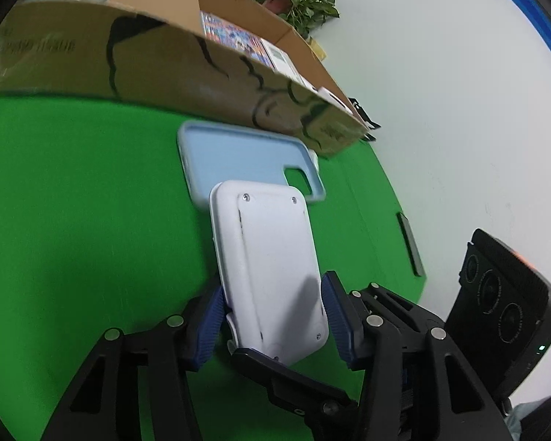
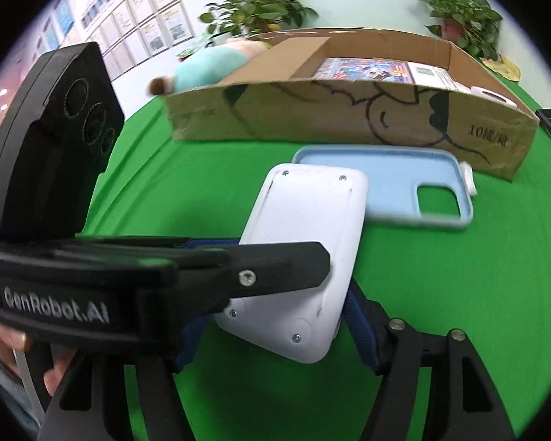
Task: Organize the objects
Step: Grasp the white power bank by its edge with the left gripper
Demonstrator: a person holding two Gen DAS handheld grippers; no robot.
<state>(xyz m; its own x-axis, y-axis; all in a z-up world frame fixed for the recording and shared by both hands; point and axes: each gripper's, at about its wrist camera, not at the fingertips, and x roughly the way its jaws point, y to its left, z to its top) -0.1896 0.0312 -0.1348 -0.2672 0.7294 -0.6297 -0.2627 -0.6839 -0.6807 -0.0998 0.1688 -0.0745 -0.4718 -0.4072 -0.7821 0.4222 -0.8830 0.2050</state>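
Note:
A white flat device (image 1: 272, 268), back side up with screws showing, lies tilted on the green cloth (image 1: 73, 202), its far end resting on a light blue phone case (image 1: 238, 154). My left gripper (image 1: 272, 286) is shut on the device's near half, a blue pad against each long side. In the right wrist view the device (image 2: 308, 220) lies between the pads of my right gripper (image 2: 275, 316). The right pad sits at its edge. The left pad is hidden behind the left gripper's finger (image 2: 286, 264), which crosses over the device. The case (image 2: 393, 183) lies just beyond.
An open cardboard box (image 2: 312, 117) with a colourful book (image 2: 367, 68) inside stands behind the case. Potted plants (image 2: 257, 7) and a plush toy (image 2: 209, 66) sit further back. A small white item (image 2: 468, 180) lies beside the case. A thin black object (image 1: 409, 242) lies at the cloth's edge.

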